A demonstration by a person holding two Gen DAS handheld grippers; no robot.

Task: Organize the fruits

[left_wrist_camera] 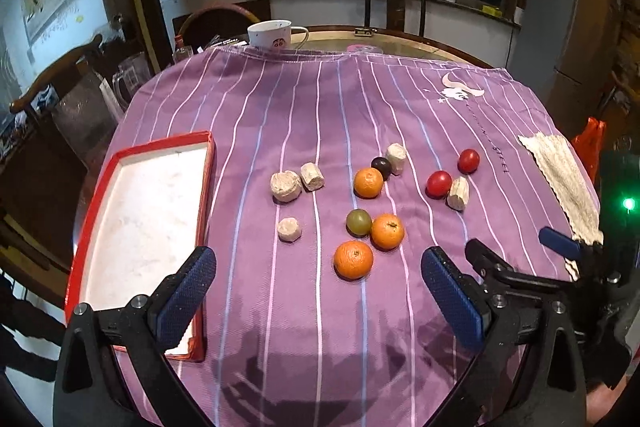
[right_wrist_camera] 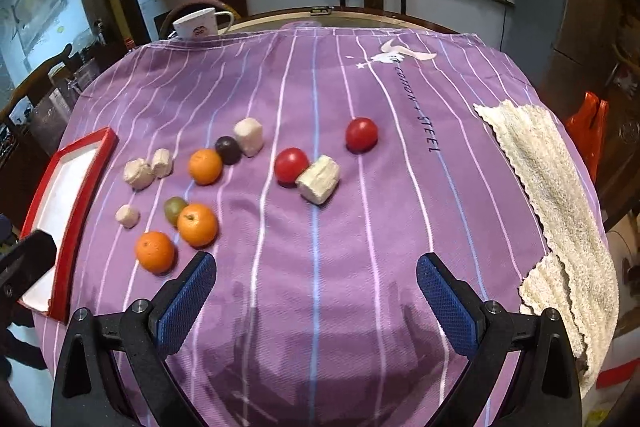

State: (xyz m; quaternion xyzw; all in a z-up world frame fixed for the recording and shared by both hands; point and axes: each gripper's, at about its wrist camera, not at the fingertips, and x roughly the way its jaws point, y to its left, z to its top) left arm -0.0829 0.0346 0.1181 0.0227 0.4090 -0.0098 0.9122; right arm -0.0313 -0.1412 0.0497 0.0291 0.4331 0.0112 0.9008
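Note:
Fruit lies scattered on a purple striped cloth (left_wrist_camera: 304, 115): three oranges, the nearest (left_wrist_camera: 353, 259) (right_wrist_camera: 155, 251), a green grape (left_wrist_camera: 359, 222), a dark plum (left_wrist_camera: 381, 167) and two red tomatoes (left_wrist_camera: 439, 183) (right_wrist_camera: 361, 134). Several pale chunks (left_wrist_camera: 285, 185) (right_wrist_camera: 319, 179) lie among them. A red-rimmed white tray (left_wrist_camera: 205, 183) (right_wrist_camera: 68, 239) sits at the left and holds nothing. My left gripper (left_wrist_camera: 318, 291) hovers open just short of the nearest orange. My right gripper (right_wrist_camera: 316, 291) is open above bare cloth, with the tomatoes ahead of it.
A cream towel (right_wrist_camera: 556, 195) (left_wrist_camera: 568, 175) drapes over the table's right edge. A white mug (left_wrist_camera: 269, 34) stands at the far edge. Wooden chairs and a cluttered counter lie beyond. The right gripper's frame (left_wrist_camera: 520, 267) shows at the right of the left wrist view.

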